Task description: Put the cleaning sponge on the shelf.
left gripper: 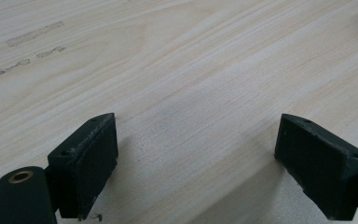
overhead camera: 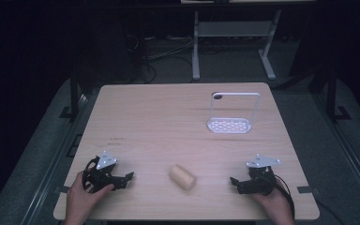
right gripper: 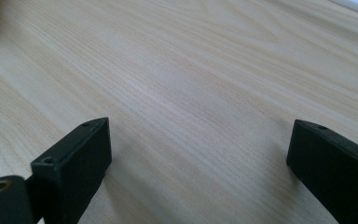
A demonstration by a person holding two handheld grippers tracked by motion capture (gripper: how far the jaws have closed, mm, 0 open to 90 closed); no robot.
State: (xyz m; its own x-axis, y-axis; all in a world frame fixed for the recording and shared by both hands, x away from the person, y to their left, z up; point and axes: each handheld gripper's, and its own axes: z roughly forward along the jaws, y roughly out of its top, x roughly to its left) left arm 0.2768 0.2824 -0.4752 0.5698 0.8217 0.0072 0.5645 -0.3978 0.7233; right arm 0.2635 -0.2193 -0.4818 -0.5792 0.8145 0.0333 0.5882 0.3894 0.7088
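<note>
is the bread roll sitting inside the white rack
No, the bread roll lies on the bare table near the front edge, well apart from the white rack farther back.

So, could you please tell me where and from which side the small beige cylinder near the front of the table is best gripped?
Probably across its round middle. The beige cylinder lies on its side on the table, its long axis slanting from upper left to lower right in the high view. Coming down from above, with the jaws set across that axis, would close them on the curved flanks. Both the left hand-held gripper and the right hand-held gripper are open and empty.
</note>
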